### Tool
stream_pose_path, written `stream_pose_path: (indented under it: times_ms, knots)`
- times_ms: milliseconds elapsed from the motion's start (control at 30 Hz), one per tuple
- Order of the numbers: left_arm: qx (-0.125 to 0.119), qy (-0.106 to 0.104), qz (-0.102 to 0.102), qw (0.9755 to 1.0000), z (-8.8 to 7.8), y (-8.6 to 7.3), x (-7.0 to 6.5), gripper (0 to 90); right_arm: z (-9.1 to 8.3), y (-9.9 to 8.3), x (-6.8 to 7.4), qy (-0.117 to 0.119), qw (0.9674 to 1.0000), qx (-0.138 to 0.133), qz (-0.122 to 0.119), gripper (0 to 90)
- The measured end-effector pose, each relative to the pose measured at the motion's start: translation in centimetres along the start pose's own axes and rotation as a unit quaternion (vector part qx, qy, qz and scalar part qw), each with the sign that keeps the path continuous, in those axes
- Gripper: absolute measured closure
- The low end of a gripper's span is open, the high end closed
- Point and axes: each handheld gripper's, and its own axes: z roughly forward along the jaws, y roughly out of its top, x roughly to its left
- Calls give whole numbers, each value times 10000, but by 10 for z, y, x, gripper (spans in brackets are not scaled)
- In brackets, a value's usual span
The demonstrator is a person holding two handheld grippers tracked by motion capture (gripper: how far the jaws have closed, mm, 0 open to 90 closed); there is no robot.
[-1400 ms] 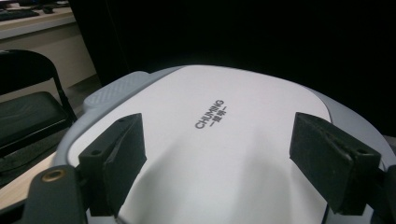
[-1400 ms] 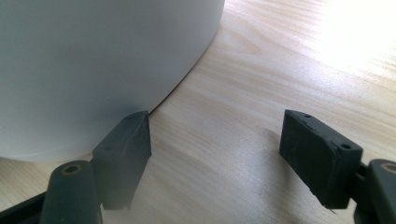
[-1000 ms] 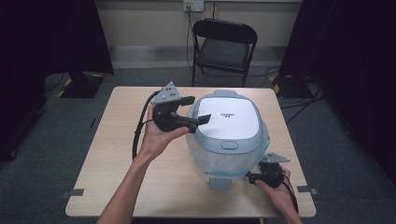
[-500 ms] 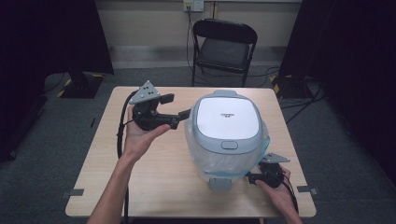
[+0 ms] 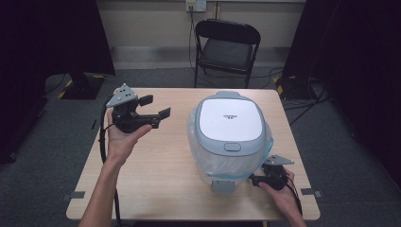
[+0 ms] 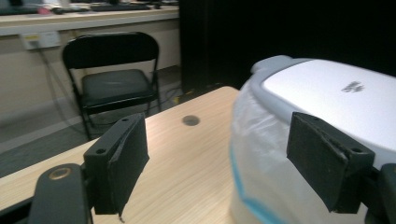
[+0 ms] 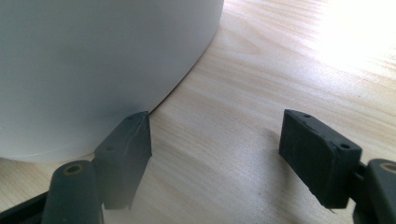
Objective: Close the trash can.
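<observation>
Rice cooker (image 5: 229, 130) sitting bagged on counter (image 5: 156, 170); left hand-held gripper (image 5: 158, 113) hovering wide and empty beside it, right hand-held gripper (image 5: 255, 180) gaping, empty, at base. Next, probably gripping the bag.

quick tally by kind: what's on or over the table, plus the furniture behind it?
Rice cooker, wrapped in a clear plastic bag: 1
Handheld claws: 2, left claw open above the table, right claw open at the cooker's base
Table: 1
Black folding chair: 1
Total: 5
</observation>
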Motion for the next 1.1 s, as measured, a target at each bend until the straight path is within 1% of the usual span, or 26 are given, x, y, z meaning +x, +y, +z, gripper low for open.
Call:
stream_pose_path:
  times_ms: [133,200,267,400,500,700,800,833,867,933,1000,1100]
  knots:
    - [51,225,-115,9997,-6,-10,11,209,0,0,0,-11,10000,2,-2,243]
    - [172,291,-122,9994,-7,-17,15,215,0,0,0,-38,10000,-1,3,244]
    - [247,303,-181,9991,-8,-26,19,215,0,0,0,-58,10000,1,-7,243]
    - [381,481,-278,9977,-14,-41,30,215,-2,-2,-2,-98,9999,-2,62,243]
    - [490,628,-371,9961,-19,-54,36,215,-3,-2,-3,-143,9998,6,105,243]
    - [690,816,-514,9929,-27,-77,46,214,-3,-2,-4,-165,9998,7,114,244]
    - [765,961,-643,9903,-31,-90,51,214,-3,-2,-4,-168,9998,6,113,243]
    - [853,990,-667,9892,-31,-96,53,214,-3,-3,-4,-170,9998,4,111,243]
    - [915,1016,-660,9884,-32,-100,54,214,-3,-2,-4,-170,9998,4,112,243]
    - [925,1019,-759,9876,-34,-108,57,211,-3,-2,-4,-169,9998,6,112,243]
    - [957,1045,-815,9865,-34,-116,58,208,-3,-2,-4,-169,9998,8,116,242]
    - [1083,1064,-818,9850,-34,-126,59,202,-3,-2,-4,-170,9998,8,113,242]
